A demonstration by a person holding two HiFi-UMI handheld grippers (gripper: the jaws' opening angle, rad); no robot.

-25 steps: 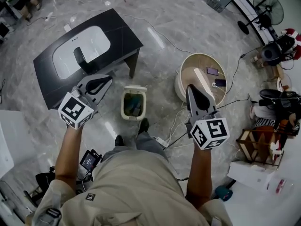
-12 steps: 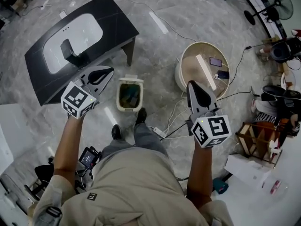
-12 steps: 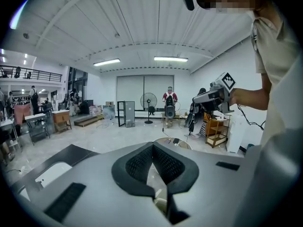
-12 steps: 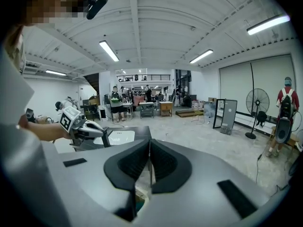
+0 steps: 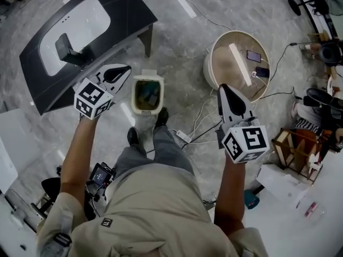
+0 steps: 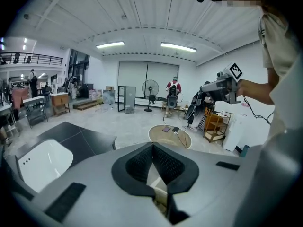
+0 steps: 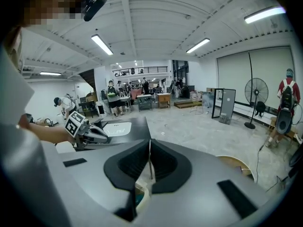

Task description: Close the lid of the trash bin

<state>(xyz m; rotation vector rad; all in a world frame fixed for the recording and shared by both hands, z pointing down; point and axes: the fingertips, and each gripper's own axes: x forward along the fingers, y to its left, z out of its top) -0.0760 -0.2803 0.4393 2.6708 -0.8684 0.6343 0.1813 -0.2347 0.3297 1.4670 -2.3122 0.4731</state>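
Marble floor: trash bin (image 5: 147, 94) open; left gripper (image 5: 125, 68), right gripper (image 5: 223, 88) both closed, empty.

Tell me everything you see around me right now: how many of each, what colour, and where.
trash bin: one, cream, open, on the floor in front of the feet
table: one, black with a white inset, upper left
round table: one, beige, upper right
phones: two, dark, on the round table
wooden rack: one, brown, right edge
power strip: one, white, on the floor among cables
shoes: two, black, just below the bin
left claw: one, grey, shut and empty, beside the bin's left
right claw: one, grey, shut and empty, near the round table
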